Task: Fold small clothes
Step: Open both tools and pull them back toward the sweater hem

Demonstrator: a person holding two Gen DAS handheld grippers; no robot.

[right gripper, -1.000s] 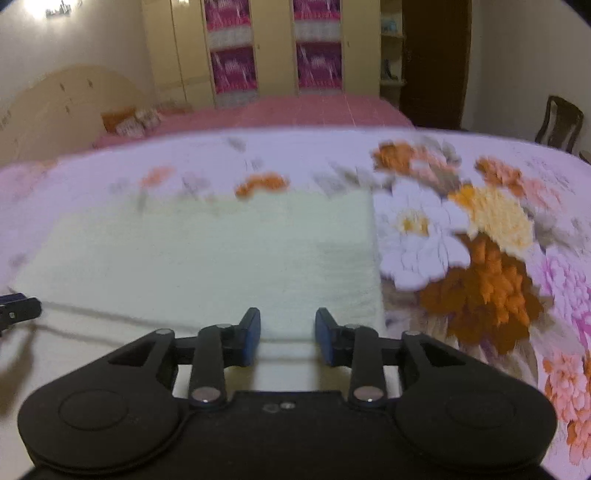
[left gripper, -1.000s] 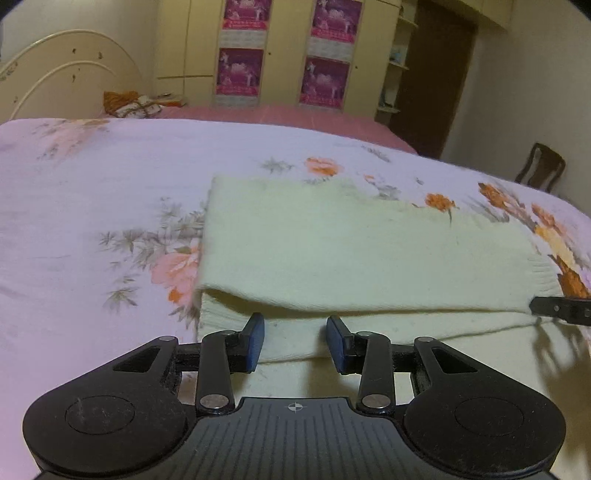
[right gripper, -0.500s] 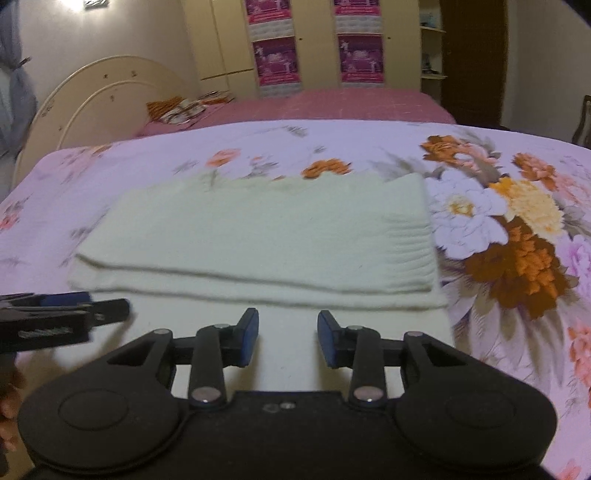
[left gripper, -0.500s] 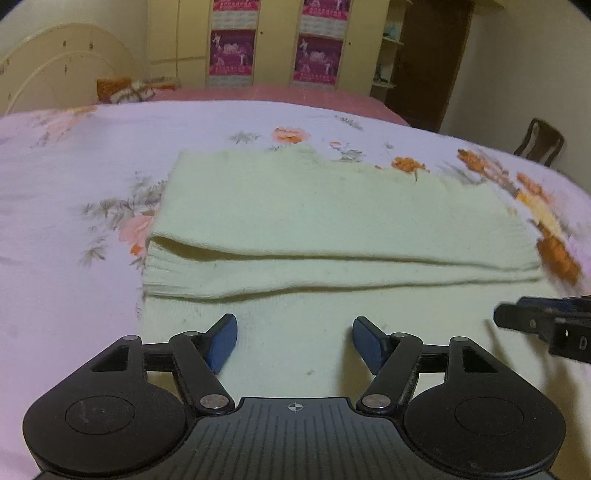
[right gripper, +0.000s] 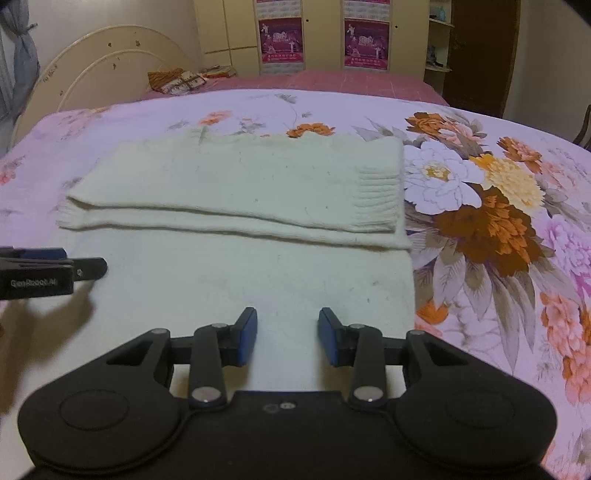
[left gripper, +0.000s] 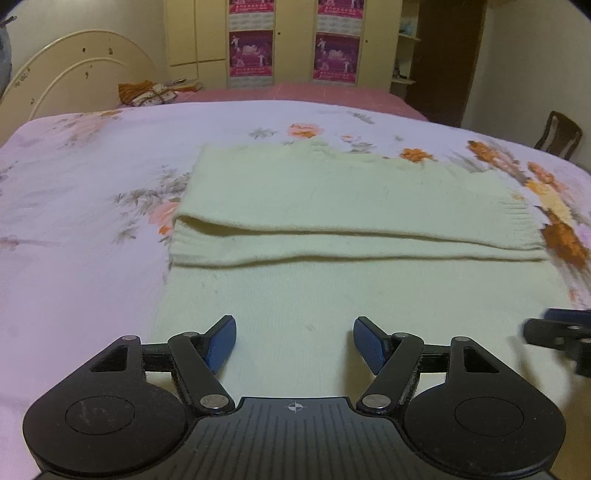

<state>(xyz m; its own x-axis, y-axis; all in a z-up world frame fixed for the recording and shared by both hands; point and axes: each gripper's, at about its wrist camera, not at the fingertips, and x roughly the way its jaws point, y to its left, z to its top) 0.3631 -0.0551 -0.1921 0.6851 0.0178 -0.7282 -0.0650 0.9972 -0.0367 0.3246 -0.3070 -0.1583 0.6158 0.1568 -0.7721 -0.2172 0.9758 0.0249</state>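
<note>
1. The left hand-held gripper [left gripper: 294,341] hovers over the near, single-layer part of a cream knitted garment [left gripper: 351,206]; its blue pads are spread wide, holding nothing.
2. The right hand-held gripper [right gripper: 288,334] hovers over the same near part by the garment's right edge, its pads parted and empty.
3. The garment lies flat on a bed [right gripper: 517,140] with a pink floral cover, its far half folded over in layers.
4. Behind stand a curved headboard [left gripper: 74,74] and a wardrobe [right gripper: 321,33] with pink posters.
</note>
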